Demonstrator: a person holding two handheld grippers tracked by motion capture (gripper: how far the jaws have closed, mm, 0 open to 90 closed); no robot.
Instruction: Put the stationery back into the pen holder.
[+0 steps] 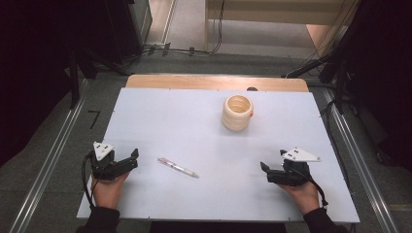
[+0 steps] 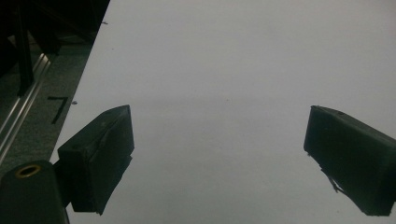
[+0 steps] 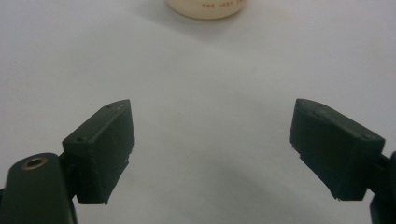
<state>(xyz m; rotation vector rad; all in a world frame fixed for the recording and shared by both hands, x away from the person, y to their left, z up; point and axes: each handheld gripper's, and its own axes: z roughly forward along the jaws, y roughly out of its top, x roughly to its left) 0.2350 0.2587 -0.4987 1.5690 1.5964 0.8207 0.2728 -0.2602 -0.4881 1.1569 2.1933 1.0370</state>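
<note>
A cream ribbed cup (image 1: 237, 112) stands upright at the back middle-right of the white table (image 1: 194, 121); its base (image 3: 205, 8) shows at the top of the right gripper view. A pen (image 1: 178, 167) lies flat near the front middle. My left gripper (image 1: 132, 160) rests at the front left, open, jaws wide apart (image 2: 219, 154) over bare table, with the pen a little to its right. My right gripper (image 1: 265, 171) rests at the front right, open (image 3: 212, 144), nothing between its jaws, pointing toward the cup.
A wooden board edge (image 1: 216, 82) runs behind the table. Metal rails (image 1: 53, 155) flank both sides, and cables (image 1: 184, 48) lie on the floor at the back. Dark equipment stands at both far corners.
</note>
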